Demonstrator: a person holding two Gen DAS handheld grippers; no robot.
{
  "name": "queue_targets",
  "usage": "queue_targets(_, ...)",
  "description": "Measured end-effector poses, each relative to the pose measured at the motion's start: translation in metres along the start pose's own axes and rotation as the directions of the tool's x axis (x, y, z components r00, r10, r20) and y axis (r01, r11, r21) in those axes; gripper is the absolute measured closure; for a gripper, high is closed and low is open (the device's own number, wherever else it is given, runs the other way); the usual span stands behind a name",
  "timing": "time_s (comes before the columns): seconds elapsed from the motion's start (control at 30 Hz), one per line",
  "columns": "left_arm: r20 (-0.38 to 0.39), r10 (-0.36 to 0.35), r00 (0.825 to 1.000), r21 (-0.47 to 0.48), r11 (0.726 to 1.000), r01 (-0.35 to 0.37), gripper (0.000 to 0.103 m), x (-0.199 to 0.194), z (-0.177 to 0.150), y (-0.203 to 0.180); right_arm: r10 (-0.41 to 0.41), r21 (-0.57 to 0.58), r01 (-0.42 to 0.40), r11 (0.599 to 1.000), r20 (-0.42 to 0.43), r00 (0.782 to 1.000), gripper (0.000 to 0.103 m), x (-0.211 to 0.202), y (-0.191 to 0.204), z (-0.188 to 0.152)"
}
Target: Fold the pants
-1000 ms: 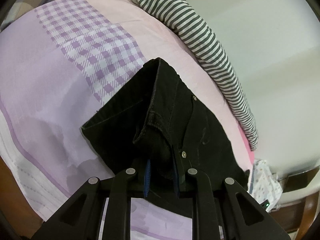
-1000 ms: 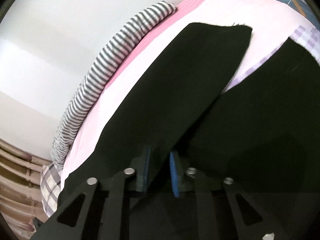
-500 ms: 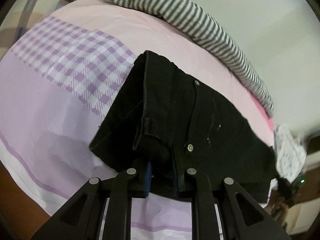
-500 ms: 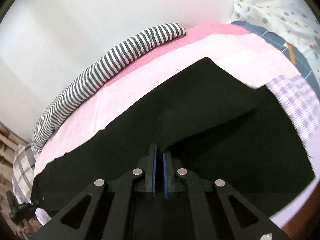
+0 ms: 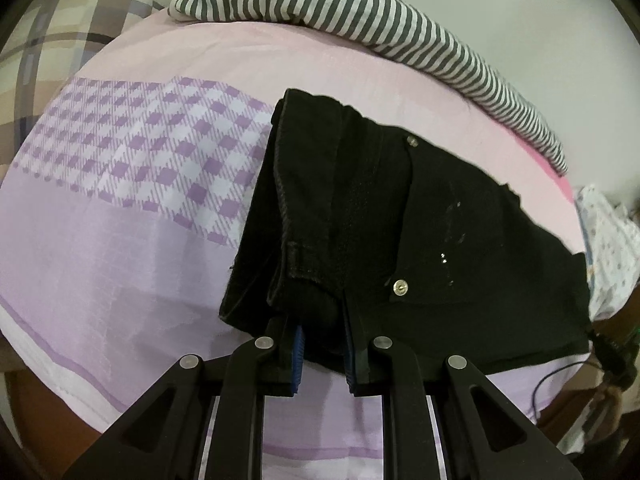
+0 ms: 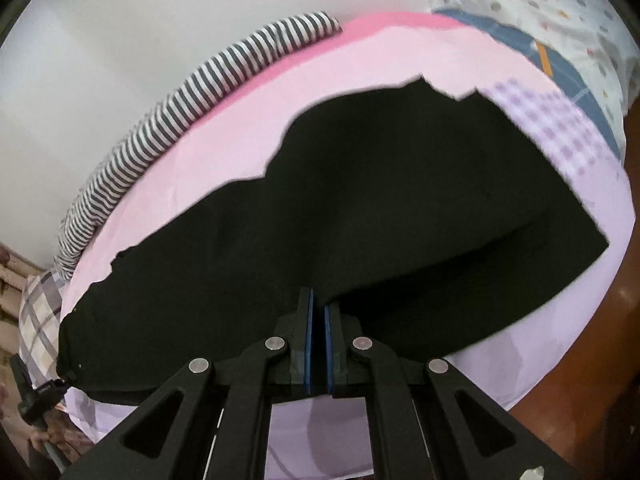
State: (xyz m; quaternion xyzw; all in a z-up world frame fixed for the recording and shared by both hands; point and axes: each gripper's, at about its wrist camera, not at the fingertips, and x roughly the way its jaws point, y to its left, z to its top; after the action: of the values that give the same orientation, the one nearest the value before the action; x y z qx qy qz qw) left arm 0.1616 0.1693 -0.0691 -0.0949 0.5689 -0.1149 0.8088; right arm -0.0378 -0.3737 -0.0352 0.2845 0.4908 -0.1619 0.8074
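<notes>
- While the pants are lying lengthwise across the bed ahead of both pairs of fingers, they are looking halved along their length, one leg over the other, so I judge the first fold done.
- Crosswise folds are still waiting, as far as I can judge.
- Left gripper is pinching the bunched waistband between its pads, jaws standing slightly apart around the thick cloth.
- Right gripper is nipping a raised edge of leg fabric at its tips, jaws nearly touching after closing further just now.
- Striped cloth is lying beyond the pants, well apart from both grippers.
</notes>
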Motion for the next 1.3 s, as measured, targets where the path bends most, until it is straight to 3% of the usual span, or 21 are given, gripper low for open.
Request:
queue_targets(0.13, 0.032, 0.062, 0.998, 0.074, 0.995, -0.064, 0.082, -0.001, -0.006, -0.011, -0.011, -0.001, 0.011, 1.000, -0.025, 1.000, 0.100, 0.010, -0.001, -0.002)
queue_targets(0.27, 0.038, 0.073, 0.997, 0.090, 0.993, -0.077, 0.079, -0.007, -0.010, -0.014, 0.019, 0.023, -0.018, 1.000, -0.029, 0.999, 0.099, 0.010, -0.005, -0.001)
queue_targets(0.4, 0.015, 0.102, 0.995, 0.106, 0.989, -0.104, 0.059, -0.018, -0.019, -0.016, 0.047, 0.040, -0.046, 0.998, -0.022, 0.999, 0.099, 0.007, -0.008, 0.000)
queue_targets(0.57, 0.038, 0.160, 0.986, 0.229, 0.959, -0.164, 0.057, -0.035, -0.041, -0.036, 0.075, 0.056, -0.074, 0.996, -0.022, 0.997, 0.099, 0.007, -0.010, 0.001)
queue_targets(0.67, 0.129, 0.131, 0.983, 0.322, 0.932, -0.166, 0.057, -0.054, -0.054, -0.063, 0.101, 0.071, -0.100, 0.992, -0.012, 0.995, 0.099, 0.003, -0.011, 0.003)
queue_targets(0.77, 0.187, 0.027, 0.982, 0.415, 0.904, -0.104, 0.057, -0.063, -0.058, -0.105, 0.124, 0.078, -0.124, 0.989, -0.001, 0.992, 0.099, 0.001, -0.011, 0.006)
queue_targets(0.87, 0.182, -0.109, 0.977, 0.522, 0.853, -0.003, 0.055, -0.056, -0.064, -0.157, 0.163, 0.107, -0.163, 0.981, 0.009, 0.987, 0.099, -0.002, -0.014, 0.009)
queue_targets(0.97, 0.141, -0.204, 0.969, 0.623, 0.779, 0.073, 0.055, -0.036, -0.071, -0.211, 0.191, 0.130, -0.191, 0.973, 0.016, 0.982, 0.099, -0.004, -0.018, 0.011)
queue_targets(1.13, 0.025, -0.284, 0.959, 0.721, 0.670, 0.179, 0.055, 0.006, -0.090, -0.293, 0.215, 0.135, -0.215, 0.967, 0.020, 0.977, 0.099, -0.007, -0.020, 0.015)
queue_targets(1.23, -0.023, -0.283, 0.959, 0.776, 0.600, 0.196, 0.055, 0.024, -0.109, -0.328, 0.231, 0.140, -0.232, 0.963, 0.020, 0.973, 0.099, -0.009, -0.020, 0.018)
queue_targets(1.3, -0.016, -0.276, 0.961, 0.805, 0.567, 0.177, 0.055, 0.032, -0.119, -0.345, 0.241, 0.139, -0.242, 0.960, 0.023, 0.970, 0.099, -0.011, -0.019, 0.021)
